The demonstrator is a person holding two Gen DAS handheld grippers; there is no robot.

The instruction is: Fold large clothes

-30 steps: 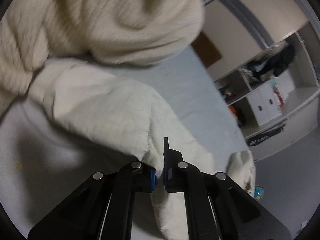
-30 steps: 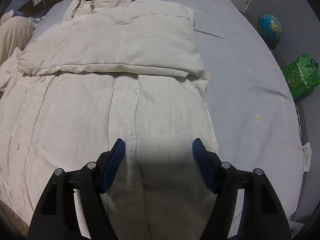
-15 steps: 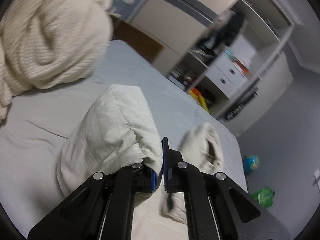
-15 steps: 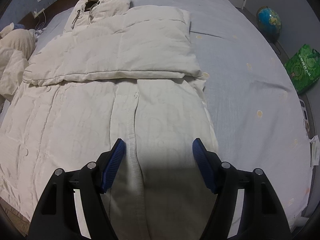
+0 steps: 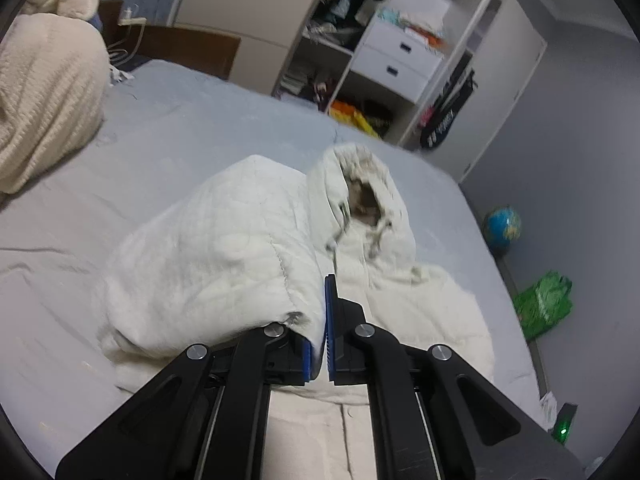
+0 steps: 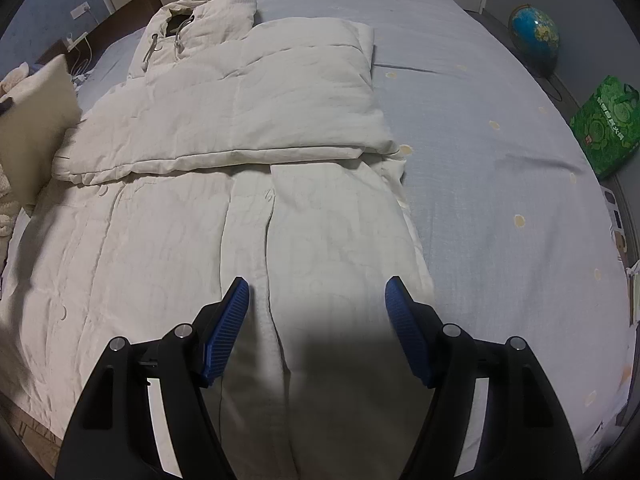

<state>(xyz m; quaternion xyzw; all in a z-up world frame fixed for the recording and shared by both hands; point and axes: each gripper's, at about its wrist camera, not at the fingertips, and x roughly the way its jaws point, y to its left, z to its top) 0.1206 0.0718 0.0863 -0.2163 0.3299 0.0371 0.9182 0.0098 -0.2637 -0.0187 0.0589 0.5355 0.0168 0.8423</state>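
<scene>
Left hand-held gripper (image 5: 325, 322) has swung the pinched sleeve of the cream quilted hooded coat (image 5: 224, 256) up from beside the beige knitted blanket (image 5: 44, 92) toward the coat's hood (image 5: 360, 184). Right hand-held gripper (image 6: 317, 316) pulled back slightly from the hood.

Bed: pale blue dotted sheet (image 6: 480, 128), dark wooden headboard (image 5: 180, 46)
Shelving: open white wardrobe unit with drawers (image 5: 400, 56)
Floor: grey, blue globe (image 5: 502, 226), green bag (image 6: 604, 124)

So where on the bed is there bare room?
Bare sheet runs between the coat and the bed's globe side. Crowded on the other side: a cushion sits against the coat's folded sleeve.
</scene>
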